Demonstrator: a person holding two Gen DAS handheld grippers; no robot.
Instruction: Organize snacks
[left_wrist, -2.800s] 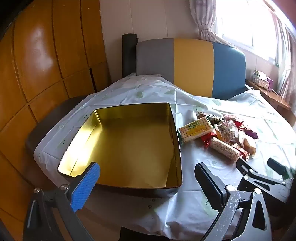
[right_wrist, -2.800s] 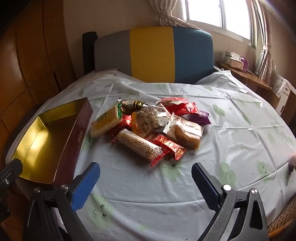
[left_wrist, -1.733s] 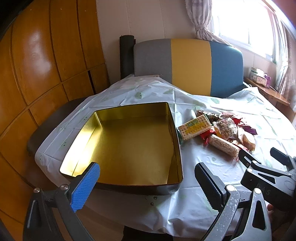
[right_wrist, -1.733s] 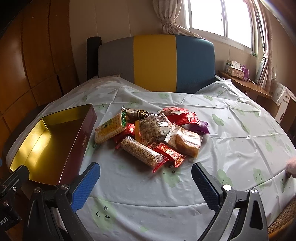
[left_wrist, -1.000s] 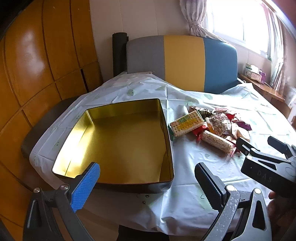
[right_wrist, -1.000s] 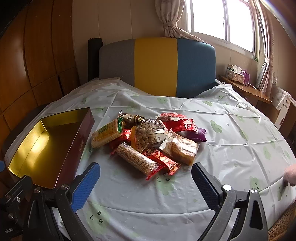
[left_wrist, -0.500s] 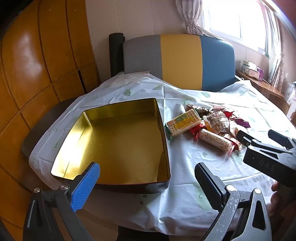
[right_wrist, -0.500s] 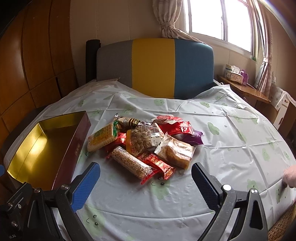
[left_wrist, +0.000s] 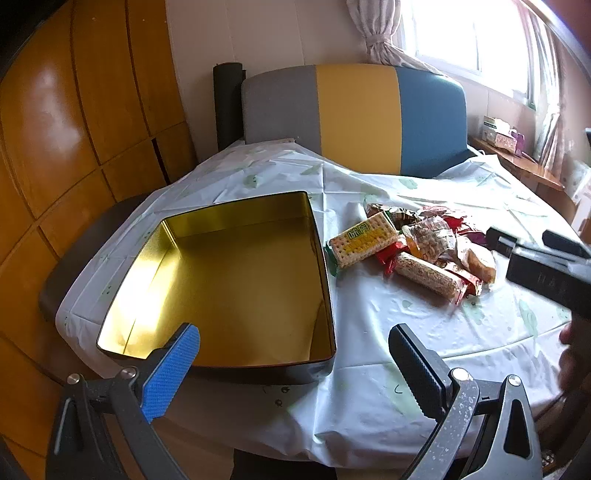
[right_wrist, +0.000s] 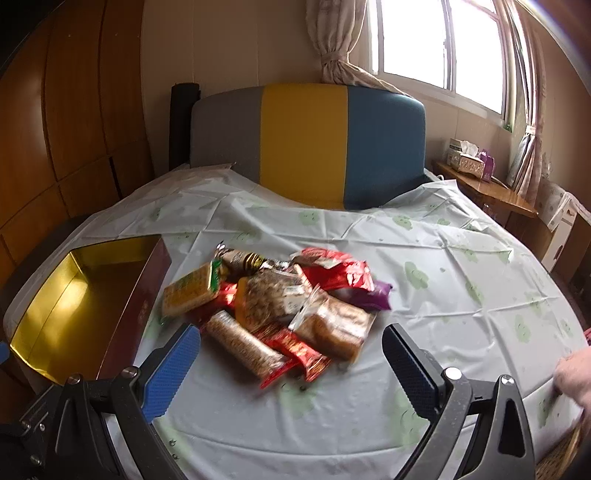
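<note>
An empty gold-lined tin (left_wrist: 236, 280) with a dark red outside (right_wrist: 136, 306) sits on the table's left. A pile of wrapped snacks (right_wrist: 280, 306) lies right of it: a cracker pack (left_wrist: 364, 240) (right_wrist: 188, 293), a long grain bar (right_wrist: 240, 341) (left_wrist: 428, 275), red wrappers, a purple pack (right_wrist: 373, 293). My left gripper (left_wrist: 291, 360) is open and empty over the tin's near edge. My right gripper (right_wrist: 291, 356) is open and empty, just short of the pile; it also shows in the left wrist view (left_wrist: 535, 240).
A round table with a white tablecloth (right_wrist: 443, 266) printed with green faces. A grey, yellow and blue chair back (right_wrist: 306, 144) stands behind it. Wooden panels are at the left. A side shelf with a tissue box (right_wrist: 465, 158) is at the right.
Both grippers have drifted over the table; the right one has moved forward and closer to the snack pile. Both stay open and empty. The snacks and tin have not moved.
</note>
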